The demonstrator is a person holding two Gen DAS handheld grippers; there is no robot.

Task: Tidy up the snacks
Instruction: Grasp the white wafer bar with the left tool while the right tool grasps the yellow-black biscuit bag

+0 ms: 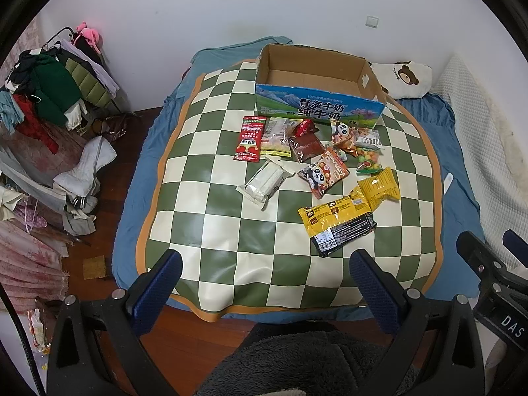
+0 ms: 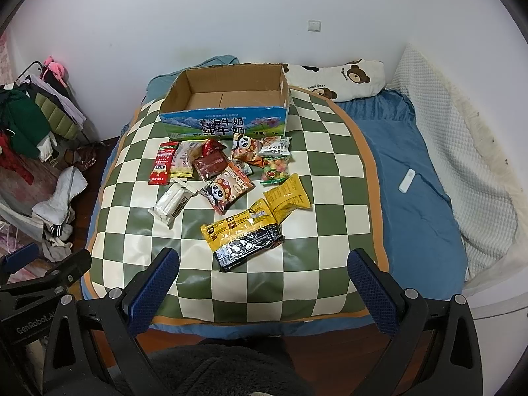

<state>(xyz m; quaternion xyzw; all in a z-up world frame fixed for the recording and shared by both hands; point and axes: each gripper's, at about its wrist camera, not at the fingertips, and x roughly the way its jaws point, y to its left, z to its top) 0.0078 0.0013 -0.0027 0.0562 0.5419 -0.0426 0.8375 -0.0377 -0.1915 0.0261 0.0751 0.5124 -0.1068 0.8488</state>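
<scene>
Checkered green-and-cream mat covers a blue-sheeted bed against a white wall; a clothes rack stands to one side.

Left wrist view: the left gripper hangs over the near edge of the mat, jaws spread wide, holding nothing. The snacks lie loose on the mat in front of an open, empty cardboard box. Printed on the box front: "青海牛奶 纯牛奶". Nearest the gripper lies the yellow-and-black packet; it is probably light, with slick crinkly film, so grip across the flat body or an end seam. The white wrapped pack looks soft; pinch at mid-length. The red sachet is flat and thin; its writing is too small to read. Take it by an edge.

Right wrist view: the right gripper is likewise wide open and empty, near the mat's front edge. The panda-print bag and the small yellow bag appear air-filled and fragile inside; close gently on the top crimp. The candy bag is likely lumpy and prone to slip. A bear-print pillow reads "Happy Bear". The left tool's housing reads "GenRobot.AI".
</scene>
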